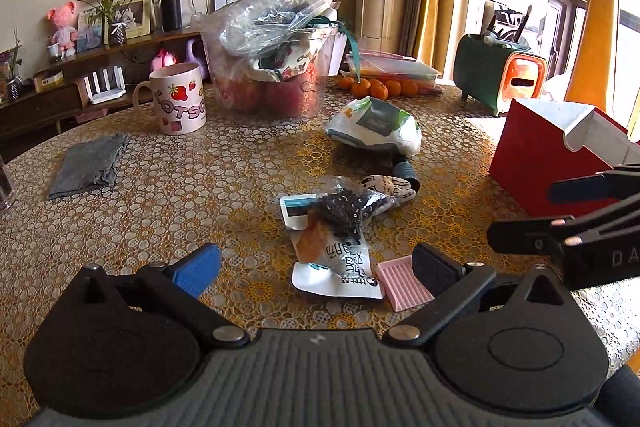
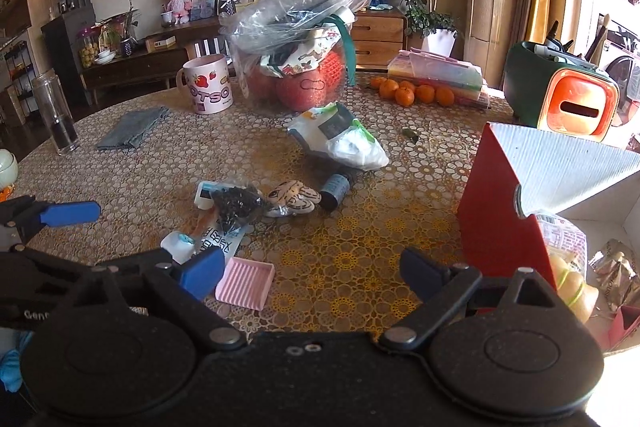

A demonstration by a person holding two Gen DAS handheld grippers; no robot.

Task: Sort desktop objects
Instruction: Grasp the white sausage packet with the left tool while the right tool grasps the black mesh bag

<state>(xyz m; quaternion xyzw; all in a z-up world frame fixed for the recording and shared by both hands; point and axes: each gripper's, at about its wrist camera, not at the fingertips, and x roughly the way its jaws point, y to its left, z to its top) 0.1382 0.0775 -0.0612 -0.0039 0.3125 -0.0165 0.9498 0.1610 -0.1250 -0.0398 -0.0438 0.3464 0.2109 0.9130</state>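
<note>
My left gripper (image 1: 316,273) is open just above the table. A white snack packet (image 1: 336,267) and a pink ridged tray (image 1: 402,283) lie between its fingers, untouched. Beyond them sit a clear bag of black bits (image 1: 344,211), a striped shoe-shaped toy (image 1: 390,187) and a dark roll (image 1: 406,171). My right gripper (image 2: 314,275) is open over bare tablecloth, with the pink tray (image 2: 246,283) by its left finger. A red box (image 2: 500,203) stands to its right with packets inside. Each gripper shows in the other's view: right gripper (image 1: 552,211), left gripper (image 2: 120,239).
Further back are a white plastic bag (image 2: 340,141), a strawberry mug (image 2: 208,89), a grey cloth (image 2: 134,129), a clear bowl of fruit (image 2: 296,67), several oranges (image 2: 416,93), a green and orange holder (image 2: 560,95) and a glass bottle (image 2: 54,115) at the left edge.
</note>
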